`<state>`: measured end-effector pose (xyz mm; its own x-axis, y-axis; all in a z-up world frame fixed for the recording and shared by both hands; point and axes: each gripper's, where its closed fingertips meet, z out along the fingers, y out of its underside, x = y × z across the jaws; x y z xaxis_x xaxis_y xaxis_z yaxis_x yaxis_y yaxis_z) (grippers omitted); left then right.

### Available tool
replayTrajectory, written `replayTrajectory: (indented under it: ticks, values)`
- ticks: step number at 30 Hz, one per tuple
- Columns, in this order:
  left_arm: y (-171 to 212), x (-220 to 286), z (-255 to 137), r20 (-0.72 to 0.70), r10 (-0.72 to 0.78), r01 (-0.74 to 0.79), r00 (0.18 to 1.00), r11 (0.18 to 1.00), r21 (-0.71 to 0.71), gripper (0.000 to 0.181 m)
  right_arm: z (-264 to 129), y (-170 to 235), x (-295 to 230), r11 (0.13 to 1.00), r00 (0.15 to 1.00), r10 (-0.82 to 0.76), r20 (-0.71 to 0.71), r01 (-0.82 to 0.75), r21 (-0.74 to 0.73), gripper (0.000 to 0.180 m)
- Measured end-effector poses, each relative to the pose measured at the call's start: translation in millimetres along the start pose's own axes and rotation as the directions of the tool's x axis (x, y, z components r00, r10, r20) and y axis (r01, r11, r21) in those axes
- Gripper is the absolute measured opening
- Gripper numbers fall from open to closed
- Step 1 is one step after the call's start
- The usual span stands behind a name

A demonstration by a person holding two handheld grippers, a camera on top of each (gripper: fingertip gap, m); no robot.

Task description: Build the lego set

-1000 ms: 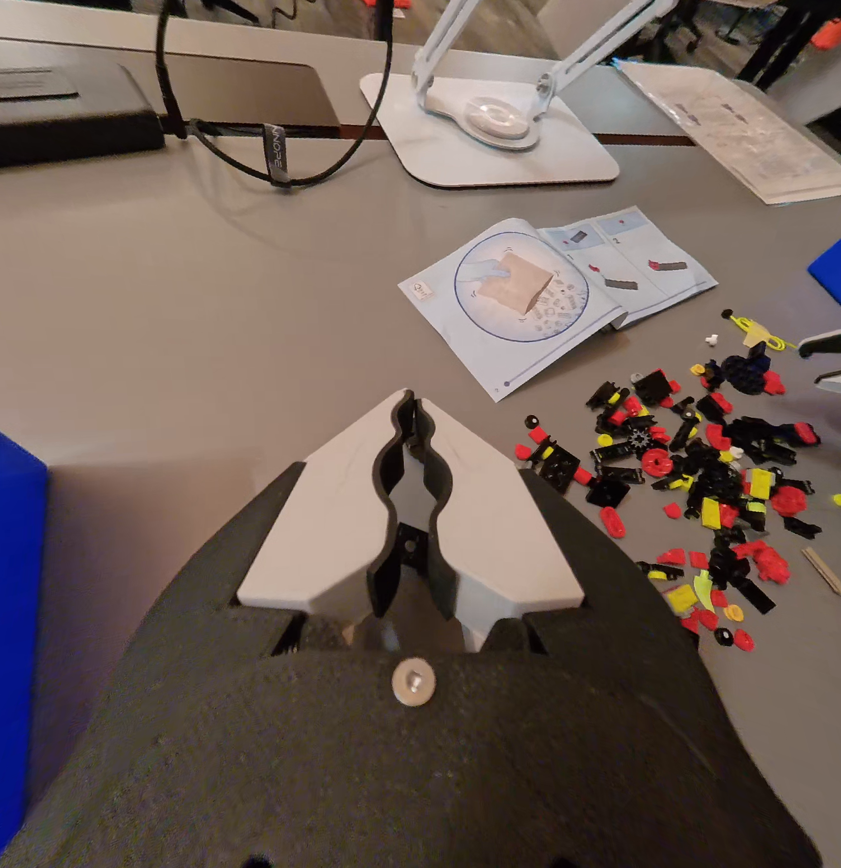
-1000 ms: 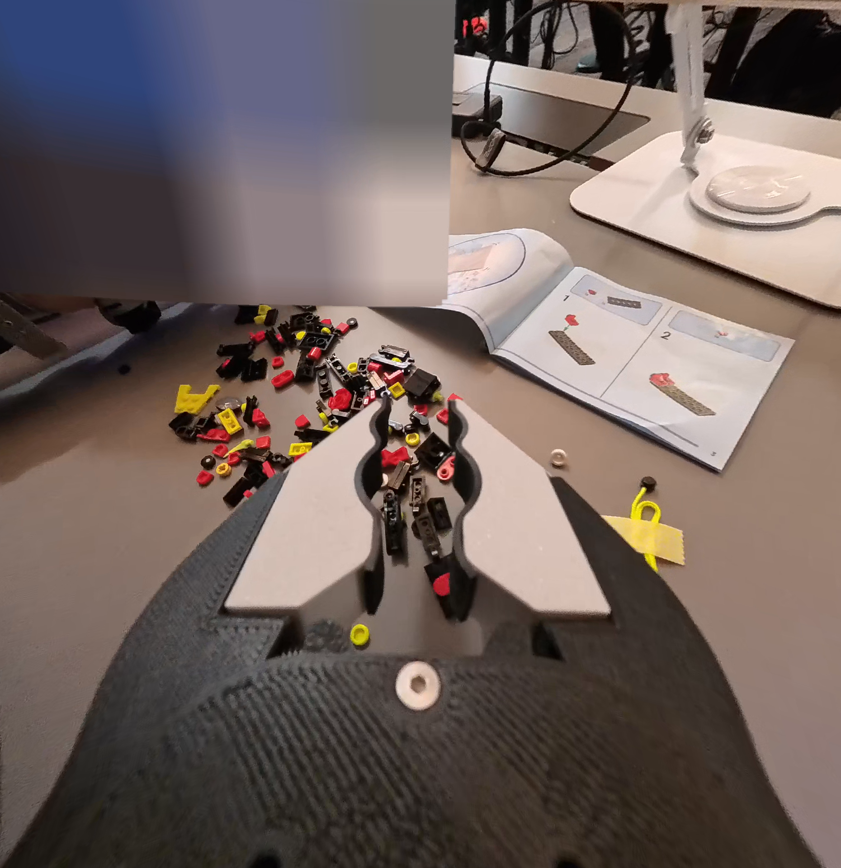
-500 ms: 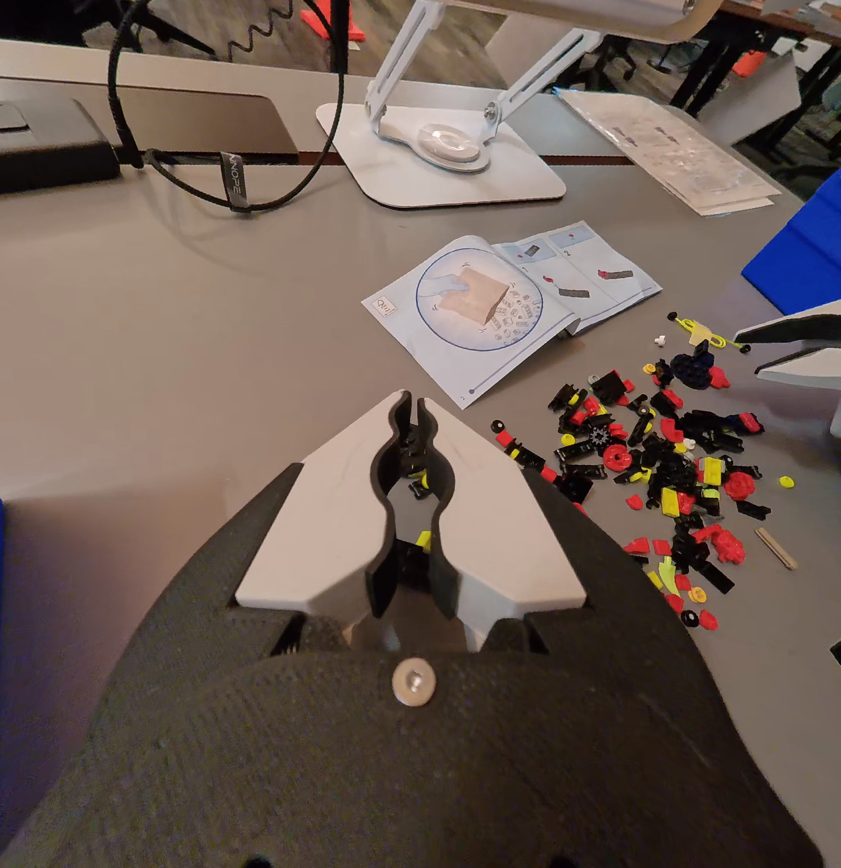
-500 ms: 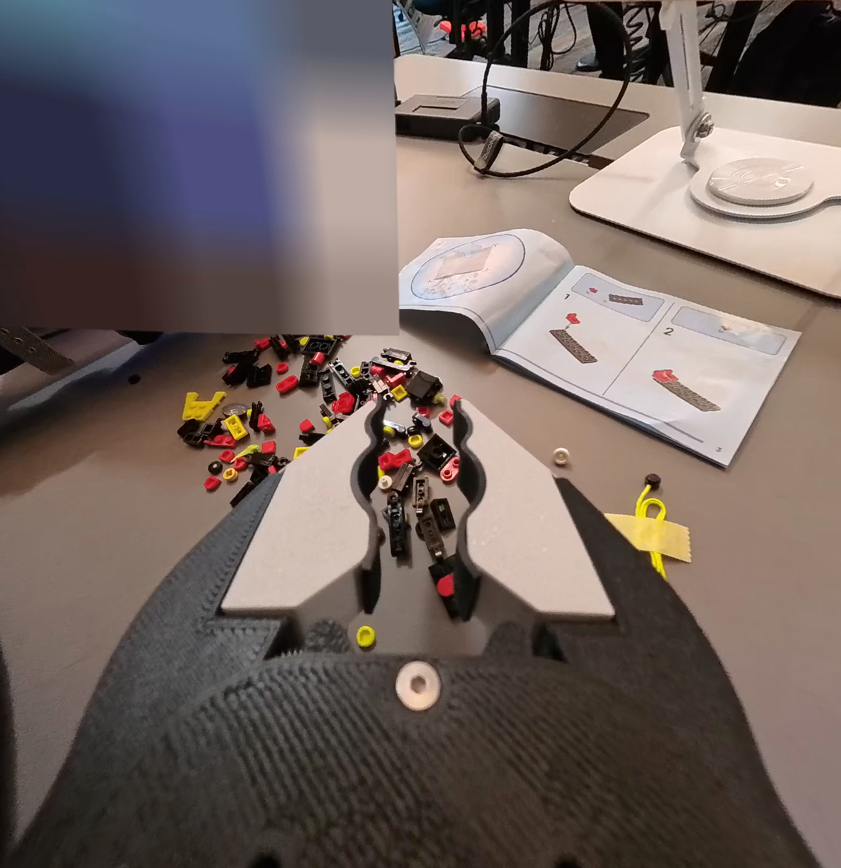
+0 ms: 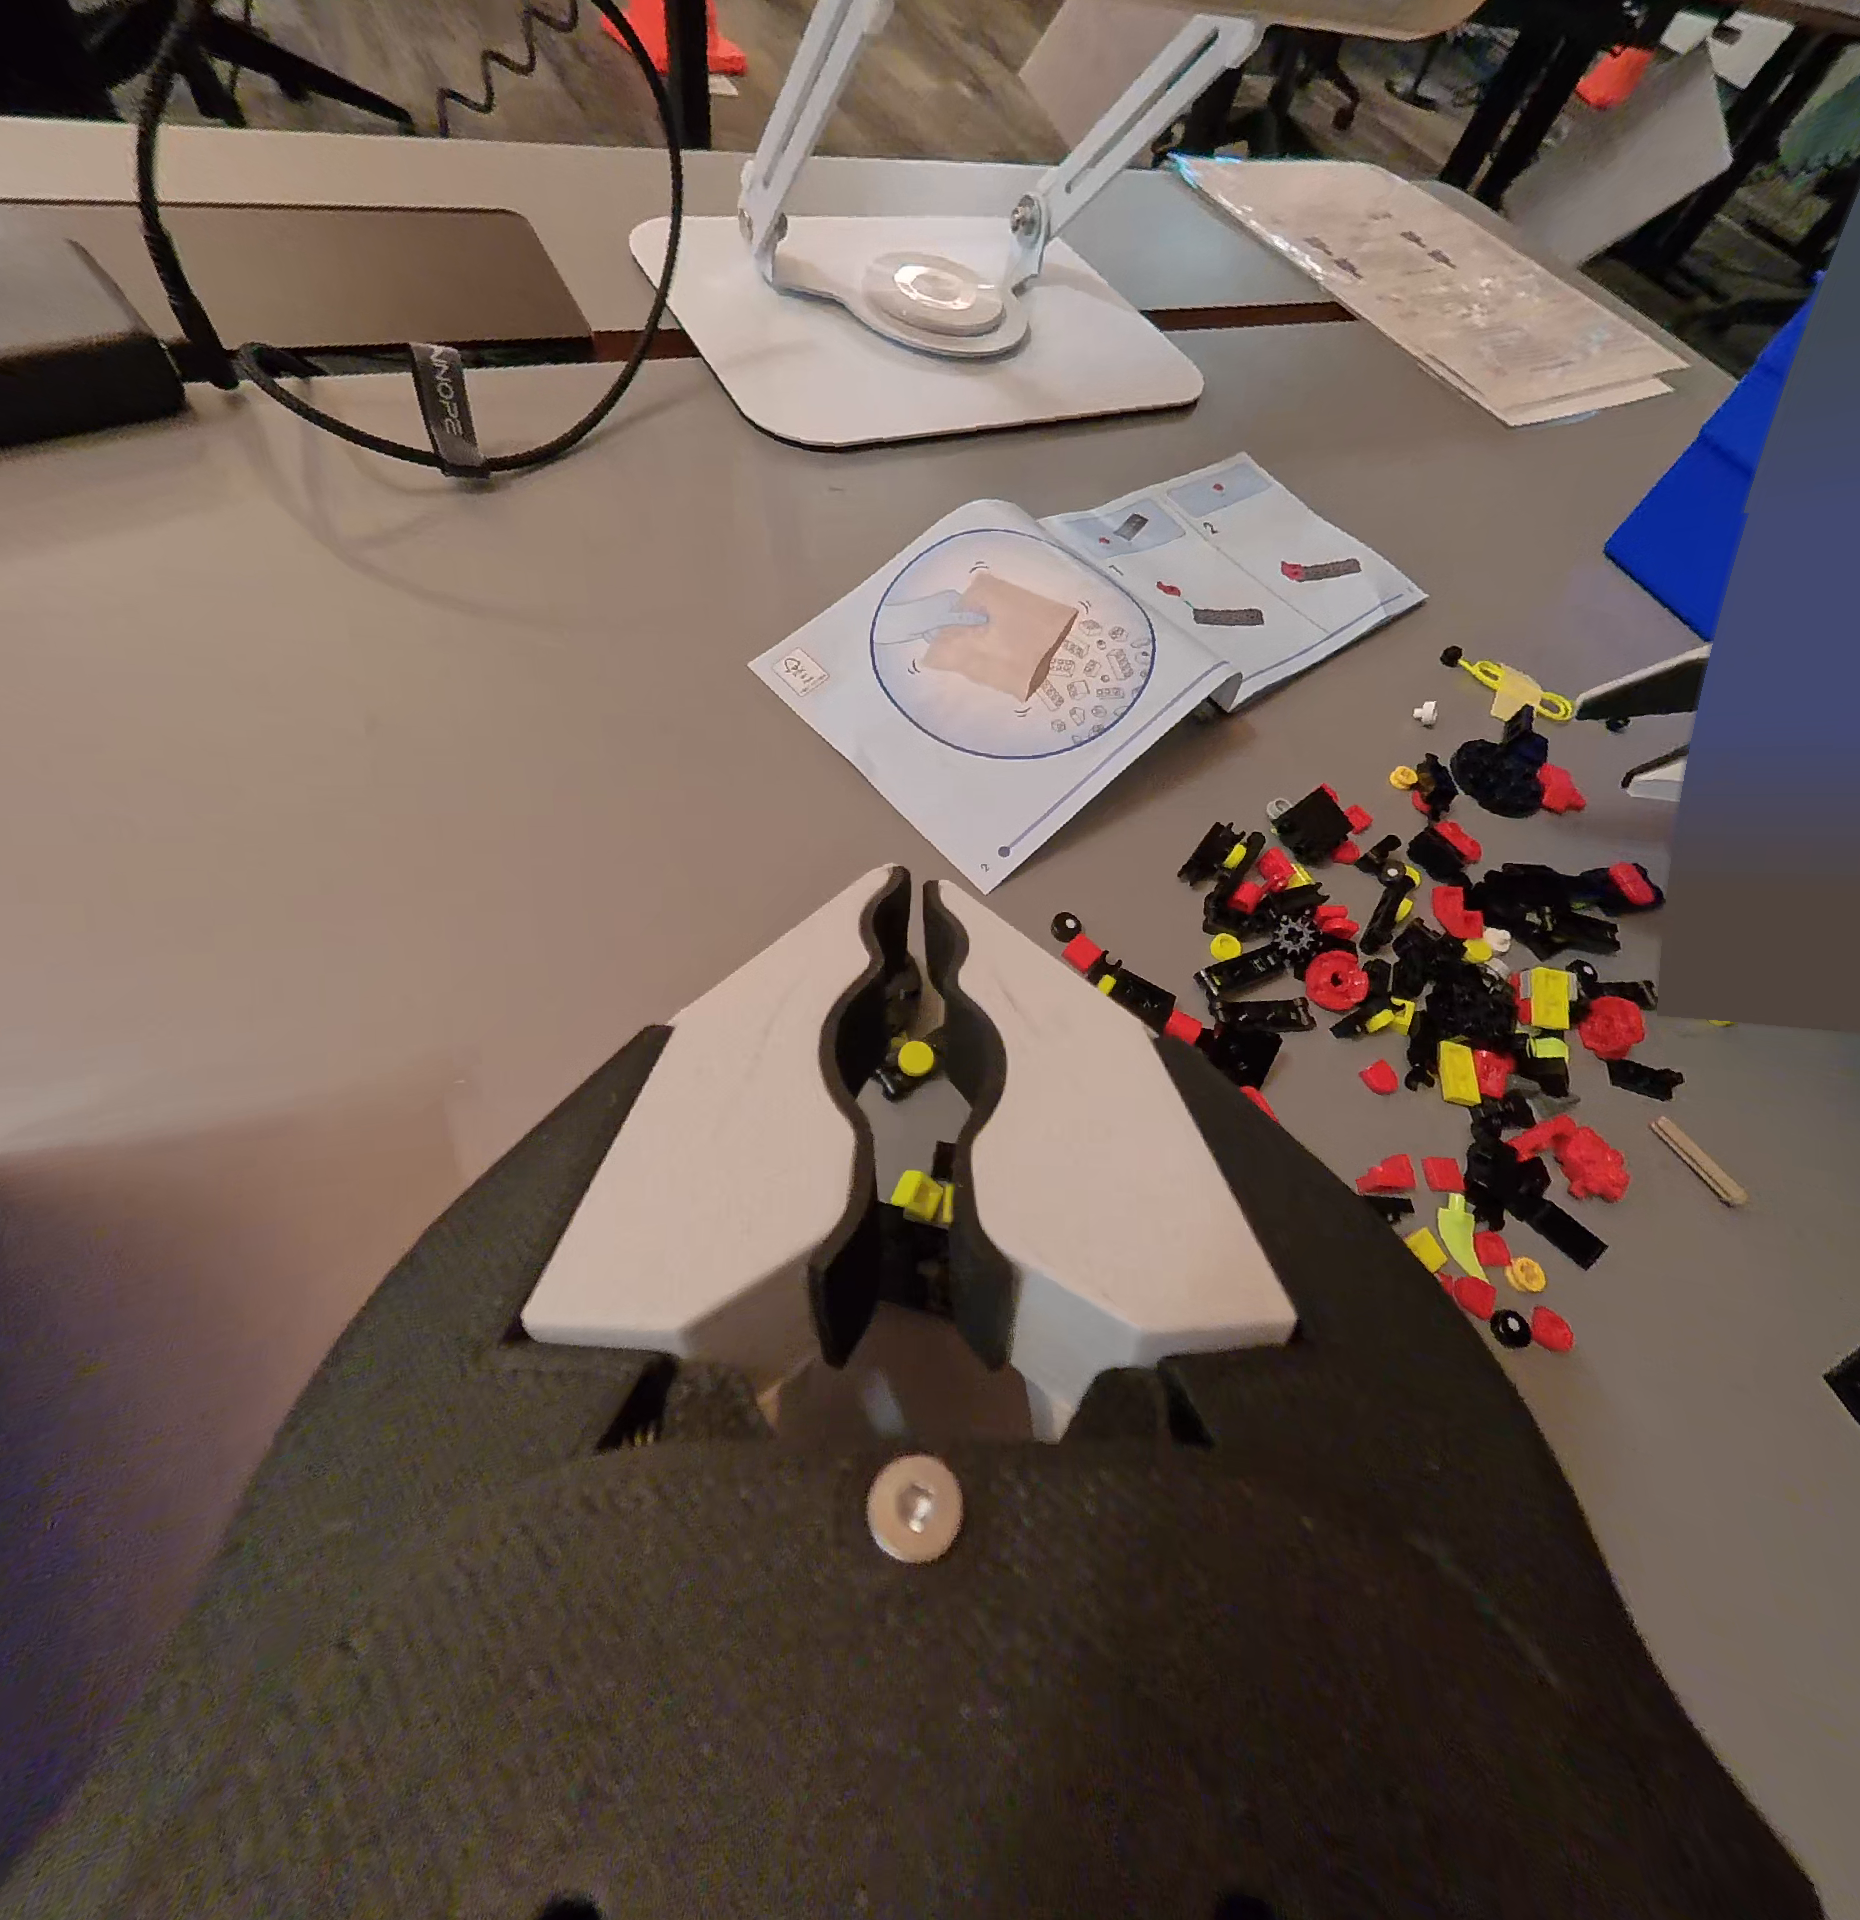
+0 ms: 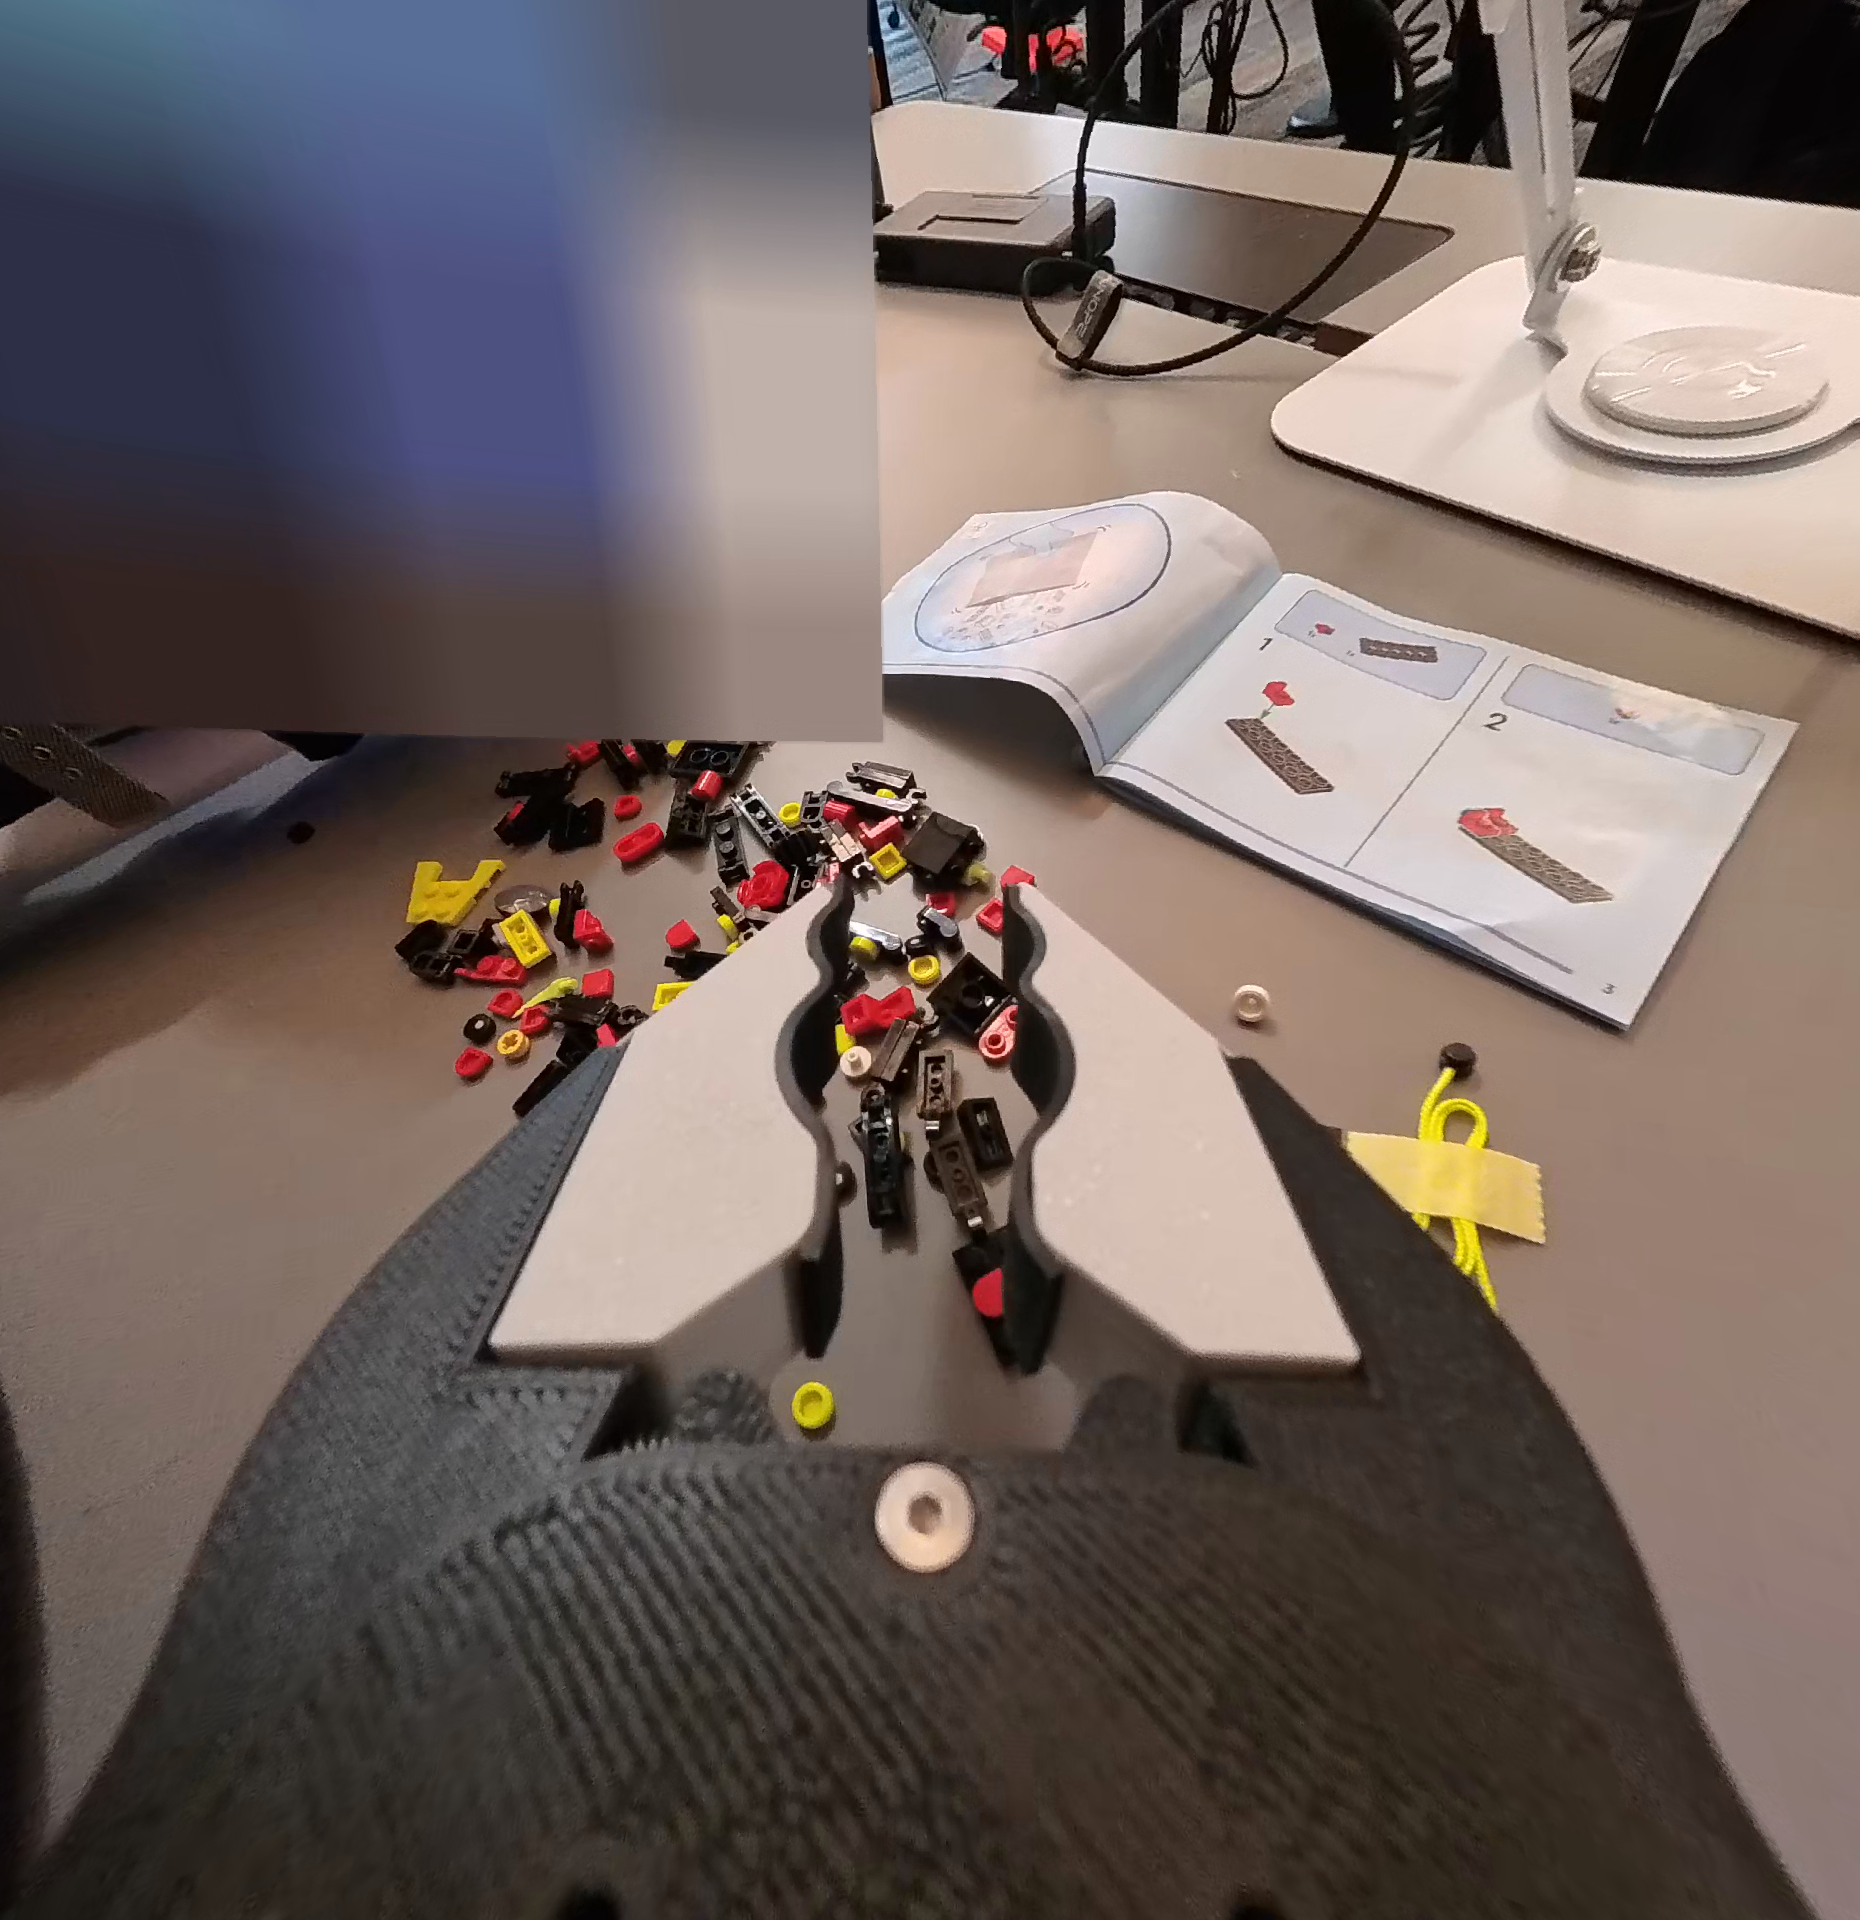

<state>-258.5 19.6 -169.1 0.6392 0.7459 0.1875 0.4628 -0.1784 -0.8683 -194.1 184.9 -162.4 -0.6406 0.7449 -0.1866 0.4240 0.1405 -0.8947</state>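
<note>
Since a second ago the left gripper (image 5: 918, 894) has swung over the near edge of the brick pile (image 5: 1425, 997), so small black and yellow pieces now show through its gap where bare table showed before. The right gripper (image 6: 926, 904) has barely shifted and hangs over the same bricks.

Only the left wrist view shows the sheet of papers (image 5: 1425, 281) at the far right of the table, a blue block (image 5: 1715, 520) and a small wooden stick (image 5: 1700, 1162) beside the pile. Only the right wrist view shows the yellow cord under a strip of yellow tape (image 6: 1451, 1174), a pale round stud (image 6: 1252, 1004) lying apart from the pile, and a loose yellow ring (image 6: 813, 1403) near the gripper's base.

The table (image 5: 334, 727) is grey and matt. On it lie the open instruction booklet (image 5: 1071, 644) just beyond the bricks, a white lamp base (image 5: 905, 343) farther back and a looped black cable (image 5: 438, 416). Chair legs and floor show behind.

The left gripper is nearly closed, with only a slit between its tips; whether it pinches any piece cannot be told. The right gripper stands parted, gripping nothing, with black plates and a red piece visible on the table between its fingers (image 6: 697, 1143).
</note>
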Motion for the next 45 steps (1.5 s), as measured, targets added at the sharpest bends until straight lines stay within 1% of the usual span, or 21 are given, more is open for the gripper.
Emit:
replayTrajectory:
  ticks: [3,7,11,13,17,23,29,36,45]
  values:
    - [4,5,1,-0.024,0.010,-0.011,1.000,1.000,-0.027,0.001,0,0,-1,1.000,1.000,-0.002,0.001,0.002,0.001,0.027]
    - [23,17,-6,-0.036,0.040,-0.045,0.999,0.990,-0.136,0.006,0,0,1,1.000,1.000,-0.007,-0.006,0.007,-0.001,0.027]
    - [36,16,-23,0.052,0.217,-0.206,0.975,0.964,-0.166,0.002,0,1,1,1.000,1.000,0.006,0.000,-0.006,0.002,0.026]
    - [39,18,-24,0.045,0.257,-0.245,0.965,0.953,-0.177,0.001,1,2,-1,1.000,1.000,0.016,0.012,-0.016,-0.001,0.027]
    - [43,20,-20,0.005,0.214,-0.209,0.977,0.959,-0.194,0.001,1,0,-5,1.000,1.000,-0.006,0.014,0.006,0.001,0.026]
    - [45,15,-19,0.017,0.184,-0.177,0.983,0.963,-0.202,0.001,2,2,-6,1.000,1.000,0.000,0.021,0.000,-0.006,0.026]
    - [49,12,-18,0.031,0.202,-0.190,0.979,0.955,-0.227,0.002,2,2,-5,1.000,1.000,0.005,0.022,-0.005,-0.008,0.027]
    - [53,23,-18,-0.055,0.109,-0.119,0.992,0.963,-0.241,0.000,3,3,-5,1.000,1.000,0.008,0.022,-0.008,-0.010,0.026]
    - [56,22,-18,-0.051,0.117,-0.126,0.992,0.958,-0.257,0.000,2,3,-5,1.000,1.000,0.010,0.024,-0.009,-0.010,0.026]
